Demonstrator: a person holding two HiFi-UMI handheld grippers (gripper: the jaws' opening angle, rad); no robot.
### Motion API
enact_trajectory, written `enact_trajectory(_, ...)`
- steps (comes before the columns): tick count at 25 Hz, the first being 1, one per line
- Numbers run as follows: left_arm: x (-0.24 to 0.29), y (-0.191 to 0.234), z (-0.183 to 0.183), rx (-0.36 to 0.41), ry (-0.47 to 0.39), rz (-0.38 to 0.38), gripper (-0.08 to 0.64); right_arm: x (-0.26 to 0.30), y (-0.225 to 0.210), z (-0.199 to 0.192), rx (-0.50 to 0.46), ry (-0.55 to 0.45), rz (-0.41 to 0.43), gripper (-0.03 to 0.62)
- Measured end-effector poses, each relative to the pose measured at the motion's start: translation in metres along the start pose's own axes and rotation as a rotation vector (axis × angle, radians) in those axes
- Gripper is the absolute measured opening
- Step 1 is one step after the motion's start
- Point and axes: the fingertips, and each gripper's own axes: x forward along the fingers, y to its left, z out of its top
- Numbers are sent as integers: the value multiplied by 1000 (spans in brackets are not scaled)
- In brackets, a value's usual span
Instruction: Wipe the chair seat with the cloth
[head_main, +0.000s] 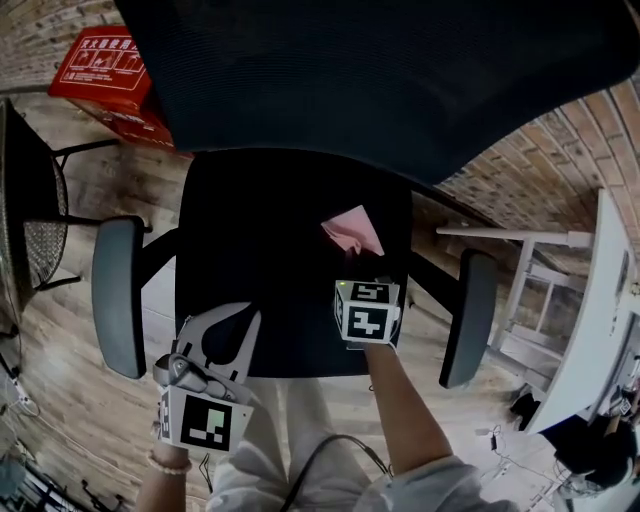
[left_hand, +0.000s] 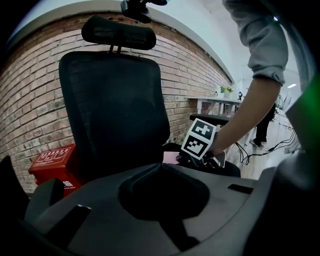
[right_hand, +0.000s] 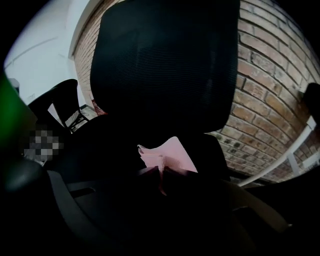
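Red cardboard box (head_main: 108, 62) on wooden floor (head_main: 80, 400) against brick wall (left_hand: 30, 112); white desk (head_main: 600, 320) right, black mesh chair (head_main: 32, 200) left.

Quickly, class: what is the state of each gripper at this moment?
Left gripper: jaws closed, nothing between them.
Right gripper: jaws closed on the pink cloth.

Right tool (left_hand: 189, 160) beside pink cloth (left_hand: 170, 157), black chair backrest (left_hand: 115, 105) behind
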Motion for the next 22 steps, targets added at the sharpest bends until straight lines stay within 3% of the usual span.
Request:
enact_trajectory(11,4,-16,23,43,-9,-31,18,-40,-68,-47,166,41,-143,49)
enact_trajectory(16,-2,-15,24,45,-20,-22,18,-40,-61,-49,173,44,-114,49)
enact_trajectory(22,-19,-5,11,19,-22,16,18,-32,-25,-44,123,42,-33,49)
